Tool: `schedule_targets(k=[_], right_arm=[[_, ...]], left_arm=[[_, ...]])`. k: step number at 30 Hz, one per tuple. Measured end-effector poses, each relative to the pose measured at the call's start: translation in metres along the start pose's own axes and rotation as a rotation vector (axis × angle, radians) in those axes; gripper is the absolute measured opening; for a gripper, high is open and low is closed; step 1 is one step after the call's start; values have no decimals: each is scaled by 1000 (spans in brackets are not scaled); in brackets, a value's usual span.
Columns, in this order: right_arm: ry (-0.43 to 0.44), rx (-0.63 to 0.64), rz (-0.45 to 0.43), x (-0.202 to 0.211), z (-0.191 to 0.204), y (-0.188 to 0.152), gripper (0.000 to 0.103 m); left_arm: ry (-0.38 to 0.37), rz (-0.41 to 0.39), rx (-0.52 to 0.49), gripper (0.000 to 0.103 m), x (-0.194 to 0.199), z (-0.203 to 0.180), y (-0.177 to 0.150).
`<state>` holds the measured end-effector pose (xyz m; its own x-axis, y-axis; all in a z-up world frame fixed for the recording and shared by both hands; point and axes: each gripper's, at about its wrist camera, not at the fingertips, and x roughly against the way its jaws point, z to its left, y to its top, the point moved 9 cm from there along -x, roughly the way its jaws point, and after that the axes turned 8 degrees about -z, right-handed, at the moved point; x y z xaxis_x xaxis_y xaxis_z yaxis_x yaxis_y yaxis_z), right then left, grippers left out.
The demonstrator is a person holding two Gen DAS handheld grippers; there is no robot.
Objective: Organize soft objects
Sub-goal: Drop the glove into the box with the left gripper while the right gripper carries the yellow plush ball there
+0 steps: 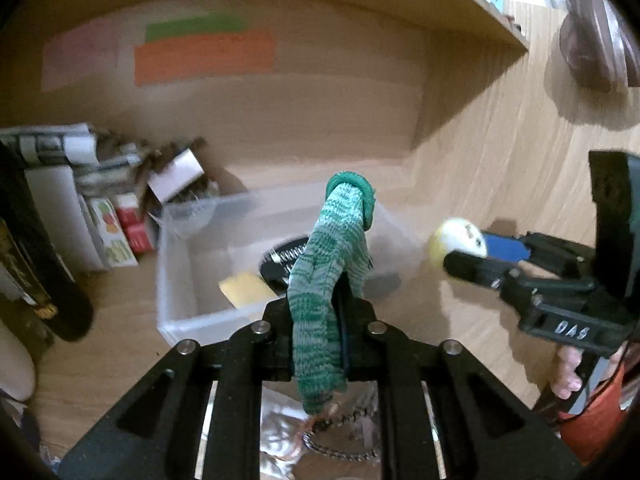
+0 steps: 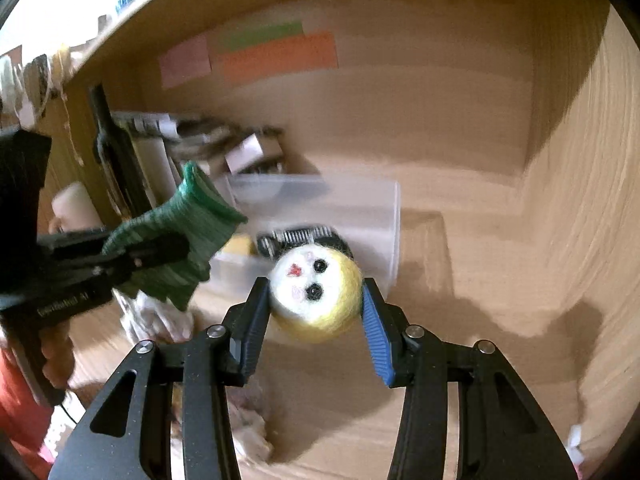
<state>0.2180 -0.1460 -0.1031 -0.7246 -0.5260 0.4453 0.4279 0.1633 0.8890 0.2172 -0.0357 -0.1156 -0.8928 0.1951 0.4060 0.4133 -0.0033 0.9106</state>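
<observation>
Both grippers loaded, held over the wooden desk (image 1: 480,184) near a clear plastic bin (image 1: 172,280) at frame centre.

Left gripper (image 1: 316,320): fingers closed on a green knit sock (image 1: 324,276). In the left wrist view the sock's long axis runs up the middle of the frame, away from the camera; darker cuff (image 1: 356,188) at the far end, pointing toward the bin's back wall; toe end hangs loose below the fingers, lower centre. Right wrist view shows the same sock (image 2: 176,240) at left, cuff flaring toward upper right.

Right gripper (image 2: 314,312): blue-padded fingers (image 2: 376,336) pinch a yellow-and-white felt ball (image 2: 316,296) with a stitched face, centre frame. Round, so no long axis; face turned toward the camera. The pads meet it only at its sides.

Bin already holds a black brush-like item (image 1: 284,260) and a yellow sponge (image 1: 246,290); the blur makes the first hard to name.

Risks, as I judge them:
- The ball is held by a narrow contact; a quick swing could roll it out onto the desk.
- The sock is gripped mid-length; its loose toe may snag the bin's near rim or drape over the wall on release.
- Both grippers converge on one bin; fingers may collide above it.
- The frames are motion-blurred, which suggests speed and worsens all three.
</observation>
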Motion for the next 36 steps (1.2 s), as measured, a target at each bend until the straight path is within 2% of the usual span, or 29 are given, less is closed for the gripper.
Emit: schedule_targets(k=[7, 11, 14, 20, 29, 36], right_arm=[[18, 23, -109, 3, 12, 49, 42], [19, 37, -124, -5, 15, 62, 42], [21, 39, -119, -15, 16, 67, 42], [27, 40, -74, -42, 20, 65, 42], [10, 45, 32, -88, 19, 46, 42], [6, 61, 130, -119, 22, 23, 42]], left_arm=[[30, -79, 31, 15, 12, 15, 34], [71, -115, 35, 15, 13, 30, 51], [101, -113, 44, 15, 4, 45, 56], [163, -51, 53, 15, -26, 69, 42], [161, 66, 76, 15, -67, 83, 13], [166, 147, 52, 15, -90, 79, -4]])
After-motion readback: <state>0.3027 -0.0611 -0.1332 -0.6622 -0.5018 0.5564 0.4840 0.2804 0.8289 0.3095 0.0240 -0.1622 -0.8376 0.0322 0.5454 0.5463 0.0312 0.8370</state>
